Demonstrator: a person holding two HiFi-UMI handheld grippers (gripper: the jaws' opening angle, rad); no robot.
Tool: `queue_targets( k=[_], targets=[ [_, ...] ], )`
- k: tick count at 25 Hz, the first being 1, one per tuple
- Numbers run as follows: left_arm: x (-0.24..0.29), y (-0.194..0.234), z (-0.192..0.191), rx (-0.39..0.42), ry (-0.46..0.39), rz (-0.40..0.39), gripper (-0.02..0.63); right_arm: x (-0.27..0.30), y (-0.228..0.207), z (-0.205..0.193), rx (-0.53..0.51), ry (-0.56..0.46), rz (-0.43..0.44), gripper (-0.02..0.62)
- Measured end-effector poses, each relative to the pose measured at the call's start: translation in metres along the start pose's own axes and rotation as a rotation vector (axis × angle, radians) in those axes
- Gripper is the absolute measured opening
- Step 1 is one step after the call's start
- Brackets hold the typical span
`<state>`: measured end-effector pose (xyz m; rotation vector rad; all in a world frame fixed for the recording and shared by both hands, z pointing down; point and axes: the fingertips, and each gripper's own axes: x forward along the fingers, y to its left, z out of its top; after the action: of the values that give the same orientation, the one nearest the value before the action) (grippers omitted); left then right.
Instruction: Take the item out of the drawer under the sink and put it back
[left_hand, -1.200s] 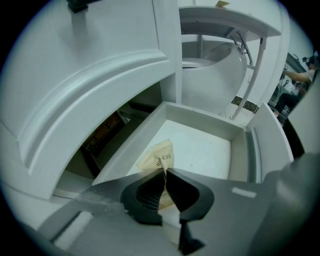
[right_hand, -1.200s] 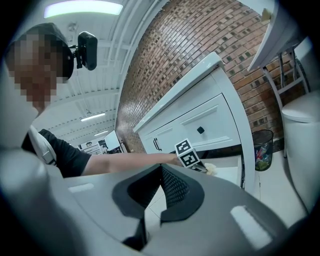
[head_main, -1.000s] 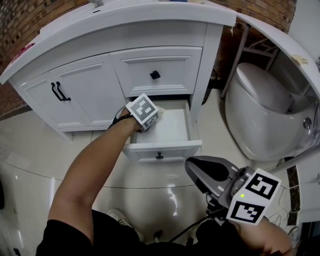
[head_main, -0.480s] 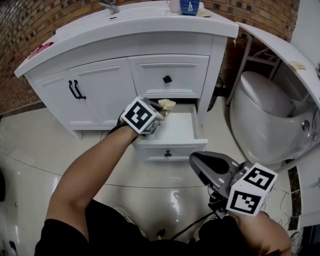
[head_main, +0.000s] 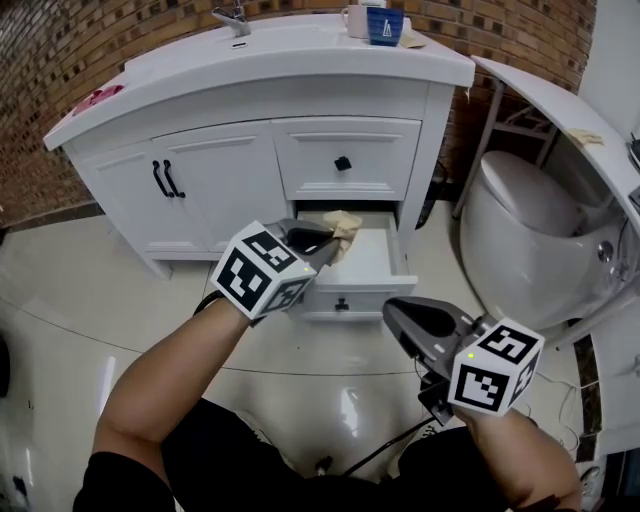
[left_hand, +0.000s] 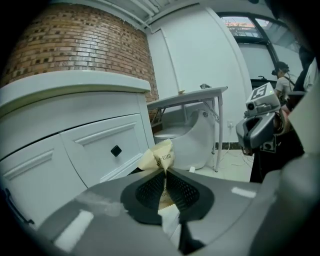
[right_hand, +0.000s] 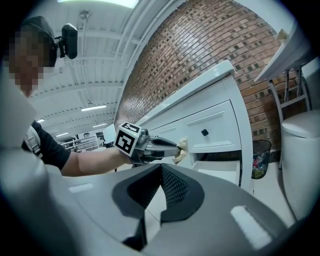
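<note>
The lower drawer (head_main: 372, 287) of the white sink cabinet (head_main: 230, 175) stands pulled out. My left gripper (head_main: 325, 238) hovers above its left front corner, shut on a crumpled beige cloth (head_main: 346, 222) with print on it. In the left gripper view the cloth (left_hand: 159, 157) sticks up from between the closed pads (left_hand: 152, 190). My right gripper (head_main: 404, 318) hangs lower right, in front of the drawer, shut with nothing in it. The right gripper view shows the left gripper (right_hand: 172, 146) with the cloth (right_hand: 182, 148) beside the open drawer (right_hand: 220, 171).
A white toilet (head_main: 530, 220) stands right of the cabinet, under a white table (head_main: 560, 90). Two mugs (head_main: 375, 22) and a faucet (head_main: 235, 17) sit on the sink top. A waste bin (right_hand: 260, 159) stands between cabinet and toilet. Cables lie on the glossy floor (head_main: 60, 300).
My left gripper was down in the drawer; it has lifted out with the beige cloth and drawn back toward me. The right gripper has barely moved.
</note>
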<state>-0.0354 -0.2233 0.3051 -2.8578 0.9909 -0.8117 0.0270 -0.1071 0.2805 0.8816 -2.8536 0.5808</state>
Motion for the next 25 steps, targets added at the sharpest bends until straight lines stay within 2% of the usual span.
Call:
queue_targets(
  k=[10,18,23,25],
  targets=[
    [-0.085,-0.037,0.015,-0.11,-0.231,0.002,0.02,-0.003,0.003,0.001,-0.009,-0.003,-0.004,0.003],
    [-0.112,-0.054,0.002,-0.212,-0.319,-0.001,0.02,-0.005,0.011,0.0,-0.04,0.003,0.005,0.003],
    [-0.109,-0.054,-0.017,-0.357,-0.353,-0.05,0.02,-0.007,0.012,0.001,-0.037,-0.003,0.005,0.003],
    [-0.112,-0.053,-0.016,-0.377,-0.374,-0.057,0.02,-0.007,0.012,0.001,-0.037,-0.005,0.005,0.003]
  ],
)
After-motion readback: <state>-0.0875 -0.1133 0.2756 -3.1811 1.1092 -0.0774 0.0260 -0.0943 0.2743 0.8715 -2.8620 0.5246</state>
